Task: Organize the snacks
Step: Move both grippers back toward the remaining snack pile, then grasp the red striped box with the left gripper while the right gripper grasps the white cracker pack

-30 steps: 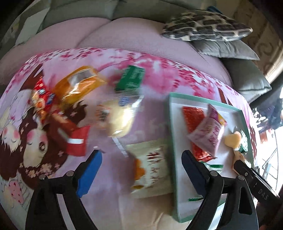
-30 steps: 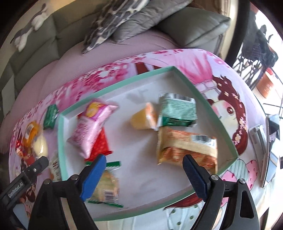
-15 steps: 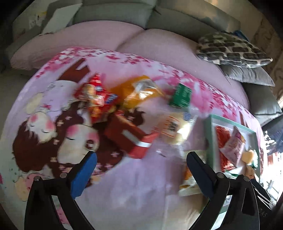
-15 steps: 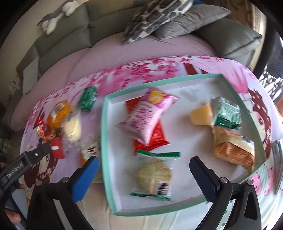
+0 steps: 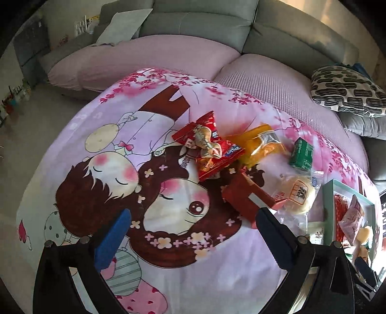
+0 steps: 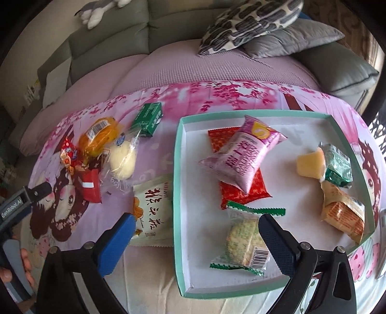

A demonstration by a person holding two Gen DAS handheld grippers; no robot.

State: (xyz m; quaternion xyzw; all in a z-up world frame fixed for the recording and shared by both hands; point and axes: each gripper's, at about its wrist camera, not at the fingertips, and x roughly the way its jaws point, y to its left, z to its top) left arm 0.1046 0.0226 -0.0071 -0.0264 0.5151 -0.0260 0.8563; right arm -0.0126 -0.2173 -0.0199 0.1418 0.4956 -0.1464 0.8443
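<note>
A teal-rimmed white tray (image 6: 177,183) holds a pink packet (image 6: 243,157), a flat red packet (image 6: 241,190), a clear-wrapped biscuit (image 6: 243,239), a yellow sweet (image 6: 310,163), a green packet (image 6: 337,166) and an orange packet (image 6: 342,212). Left of the tray lie a white packet (image 6: 152,210), a bun (image 6: 123,157), a red box (image 5: 246,198), a red bag (image 5: 207,147), an orange bag (image 5: 263,142) and a green box (image 5: 301,152). My left gripper (image 5: 190,239) is open and empty above the cloth. My right gripper (image 6: 195,241) is open and empty over the tray's near-left rim.
A cartoon-print pink cloth (image 5: 120,169) covers the table. A grey sofa (image 5: 193,21) with a patterned cushion (image 5: 347,89) stands behind. The tray edge (image 5: 328,212) shows at the right of the left wrist view. The left gripper's body (image 6: 19,205) shows at the left of the right wrist view.
My left gripper has swung left, away from the tray, over the loose snacks. My right gripper has shifted left towards the tray's left rim. Both stayed open and empty.
</note>
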